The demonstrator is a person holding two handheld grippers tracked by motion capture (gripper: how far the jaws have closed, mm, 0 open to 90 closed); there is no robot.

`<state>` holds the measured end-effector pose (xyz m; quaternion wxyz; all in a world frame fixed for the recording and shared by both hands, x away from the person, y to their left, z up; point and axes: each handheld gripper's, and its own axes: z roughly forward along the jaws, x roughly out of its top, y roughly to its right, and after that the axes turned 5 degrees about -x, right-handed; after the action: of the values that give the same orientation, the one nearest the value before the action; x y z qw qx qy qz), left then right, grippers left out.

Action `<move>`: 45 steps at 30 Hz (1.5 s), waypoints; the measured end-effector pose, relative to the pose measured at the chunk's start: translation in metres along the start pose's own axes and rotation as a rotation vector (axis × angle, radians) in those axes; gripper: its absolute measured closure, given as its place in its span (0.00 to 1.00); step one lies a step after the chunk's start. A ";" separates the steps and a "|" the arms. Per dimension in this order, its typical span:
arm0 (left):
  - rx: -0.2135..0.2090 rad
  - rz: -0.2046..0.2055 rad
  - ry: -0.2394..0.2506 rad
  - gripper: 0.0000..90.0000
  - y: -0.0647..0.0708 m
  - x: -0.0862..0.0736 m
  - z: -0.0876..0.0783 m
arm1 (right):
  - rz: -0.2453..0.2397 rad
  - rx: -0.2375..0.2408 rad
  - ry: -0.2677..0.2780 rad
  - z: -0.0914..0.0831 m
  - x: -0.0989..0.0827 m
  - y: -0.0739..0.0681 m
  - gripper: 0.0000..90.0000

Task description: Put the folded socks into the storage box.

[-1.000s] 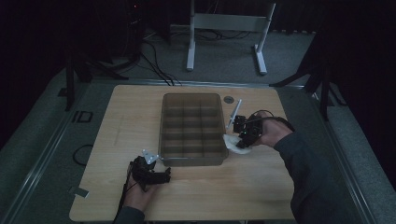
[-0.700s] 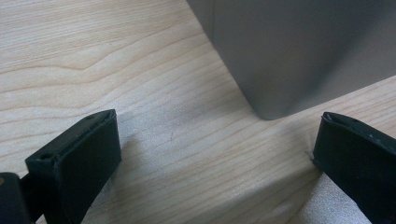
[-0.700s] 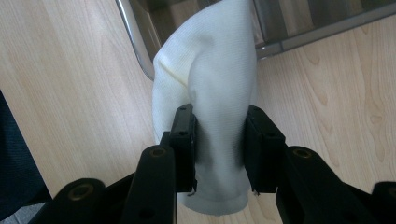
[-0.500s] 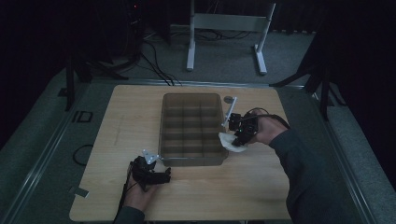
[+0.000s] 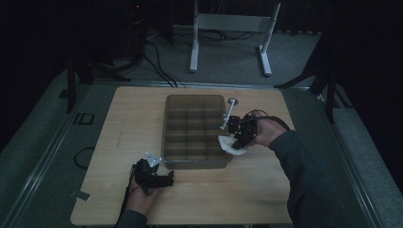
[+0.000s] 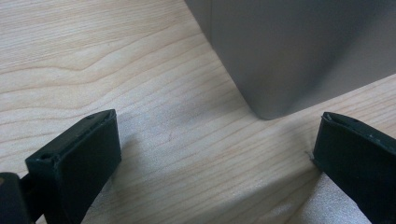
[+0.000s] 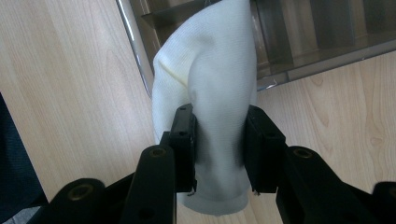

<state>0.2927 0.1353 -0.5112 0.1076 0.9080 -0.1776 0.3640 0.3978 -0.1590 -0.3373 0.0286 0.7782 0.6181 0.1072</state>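
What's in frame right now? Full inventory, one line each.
Divided organiser tray: 1, translucent grey-brown, middle of the table.
Rolled sock: 1, white, clamped in the right gripper at the tray's right edge.
Table: 1, light wood, centre of the high view.
Metal stand: 1, white, on the floor beyond the table.
Cables: several, black, floor beyond the table's far left.
Left gripper: 1, black, jaws apart, near the tray's near-left corner.
Right gripper: 1, black, shut on the sock.
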 end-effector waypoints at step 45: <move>-0.003 0.005 0.001 0.01 0.000 0.000 0.000 | -0.059 0.000 -0.055 0.025 0.038 -0.008 0.75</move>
<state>0.2927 0.1349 -0.5113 0.1083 0.9071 -0.1802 0.3646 0.4036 -0.1183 -0.3575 0.0486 0.7624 0.6397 0.0850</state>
